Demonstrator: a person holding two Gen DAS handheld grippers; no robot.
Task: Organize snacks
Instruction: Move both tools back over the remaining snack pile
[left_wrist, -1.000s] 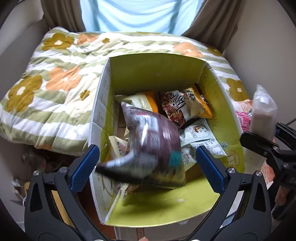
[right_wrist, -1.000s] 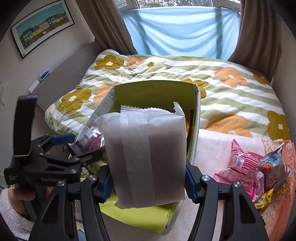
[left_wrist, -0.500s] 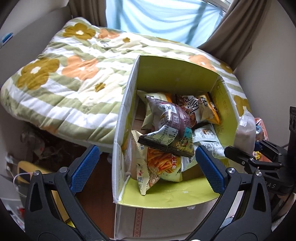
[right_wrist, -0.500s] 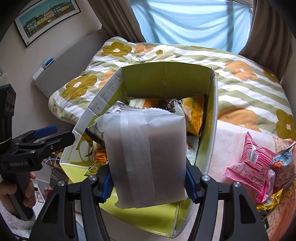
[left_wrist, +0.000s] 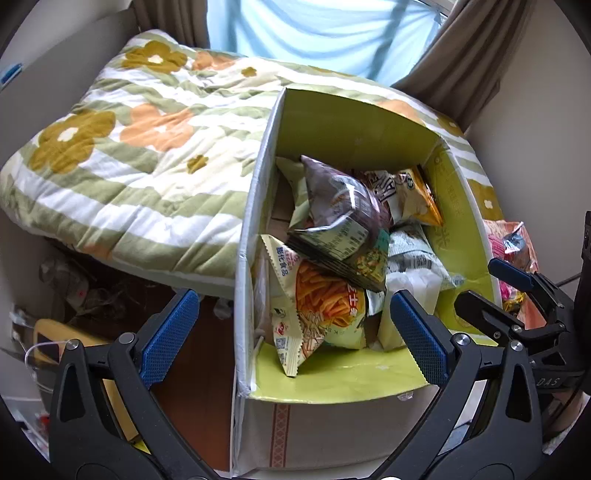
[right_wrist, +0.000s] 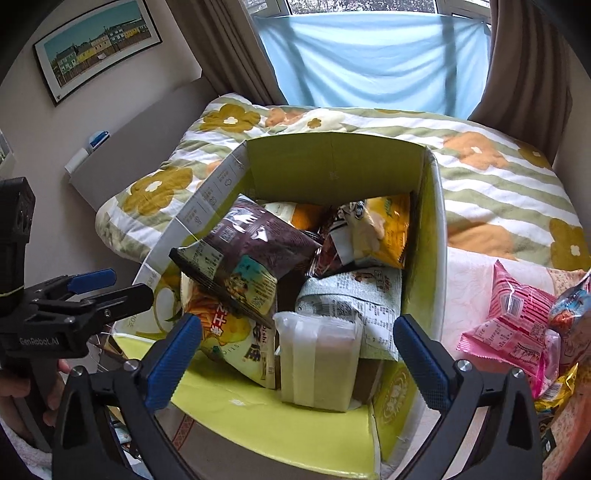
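A cardboard box with green flaps (left_wrist: 354, 122) (right_wrist: 332, 170) holds several snack bags. A dark purple bag (left_wrist: 343, 206) (right_wrist: 251, 240) lies on top of a fries bag (left_wrist: 317, 306). A white translucent pack (right_wrist: 317, 358) (left_wrist: 413, 284) stands in the box's near right corner. My left gripper (left_wrist: 291, 332) is open and empty above the box's near left edge. My right gripper (right_wrist: 295, 354) is open just above the white pack, not touching it. Each gripper shows in the other's view (left_wrist: 517, 295) (right_wrist: 92, 295).
A flowered quilt (left_wrist: 129, 147) (right_wrist: 498, 177) lies behind and left of the box. Pink and other snack packets (right_wrist: 517, 325) (left_wrist: 509, 243) lie on a cloth right of the box. Clutter and a yellow object (left_wrist: 48, 332) sit on the floor at left.
The left gripper dropped the purple bag into the box and drew back left. The right gripper moved over the box, opened and let the white pack fall in.
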